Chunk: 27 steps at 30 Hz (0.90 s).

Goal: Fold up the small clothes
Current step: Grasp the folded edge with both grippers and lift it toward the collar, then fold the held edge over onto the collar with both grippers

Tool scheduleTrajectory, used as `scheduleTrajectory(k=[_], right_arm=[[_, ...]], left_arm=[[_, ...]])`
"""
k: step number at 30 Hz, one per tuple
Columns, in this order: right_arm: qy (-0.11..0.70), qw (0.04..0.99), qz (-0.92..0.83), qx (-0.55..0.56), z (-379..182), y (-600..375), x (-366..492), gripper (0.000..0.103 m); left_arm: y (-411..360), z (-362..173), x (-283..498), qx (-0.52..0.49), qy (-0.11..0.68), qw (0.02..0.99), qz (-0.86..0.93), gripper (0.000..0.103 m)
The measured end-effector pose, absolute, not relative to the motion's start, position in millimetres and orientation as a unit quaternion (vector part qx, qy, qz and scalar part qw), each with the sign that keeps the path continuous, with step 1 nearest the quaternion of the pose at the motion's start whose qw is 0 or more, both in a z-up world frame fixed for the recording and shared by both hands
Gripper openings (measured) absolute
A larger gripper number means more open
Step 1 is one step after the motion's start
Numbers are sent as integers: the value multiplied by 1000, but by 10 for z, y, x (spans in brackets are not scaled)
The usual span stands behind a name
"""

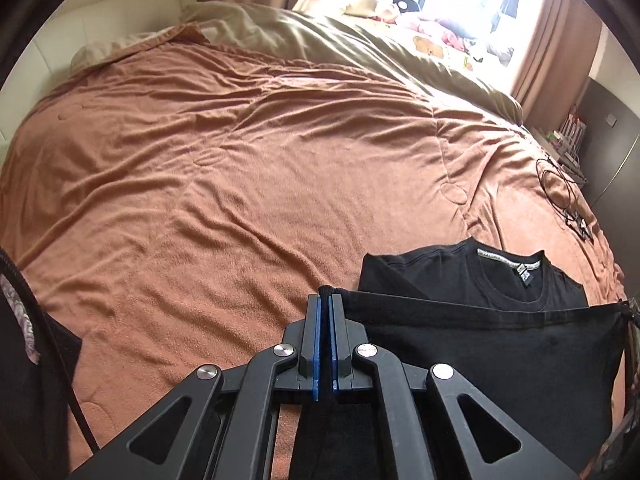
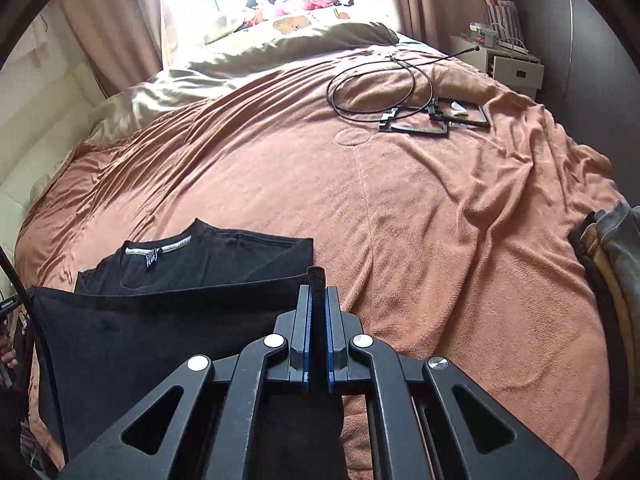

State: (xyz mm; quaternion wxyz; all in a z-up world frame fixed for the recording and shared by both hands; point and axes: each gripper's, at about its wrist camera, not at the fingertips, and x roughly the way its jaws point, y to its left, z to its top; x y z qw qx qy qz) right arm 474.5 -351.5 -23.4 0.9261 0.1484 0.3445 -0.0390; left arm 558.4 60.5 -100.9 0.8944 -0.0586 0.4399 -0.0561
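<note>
Both sets of jaws are clamped on the black T-shirt [image 1: 480, 344]: the left gripper [image 1: 329, 300] pinches one hem corner, the right gripper [image 2: 317, 290] the other. The lifted hem stretches taut between them, running side to side. The rest lies on the orange bedspread [image 1: 240, 160], collar [image 2: 160, 249] pointing away toward the window.

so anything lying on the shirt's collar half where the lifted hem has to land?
Nothing visible. Both grippers, left gripper and right gripper, are shut on hem corners of the black t-shirt; its collar half lies bare. The black cable and frames sit far off on the bedspread.
</note>
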Motion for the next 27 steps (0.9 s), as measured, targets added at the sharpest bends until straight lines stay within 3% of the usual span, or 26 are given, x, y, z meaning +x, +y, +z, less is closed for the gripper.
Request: scheduleTrajectory(k=[14,27], right_arm=[[318,934,-70,148,131,-3564,5097,2],[372,915,-87,131,-278,-3519,6019,2]], left_arm=[[411,-509,6032,-53,391,918,-45,3],[310,-1115,6638,-39,437,898,-32,3]])
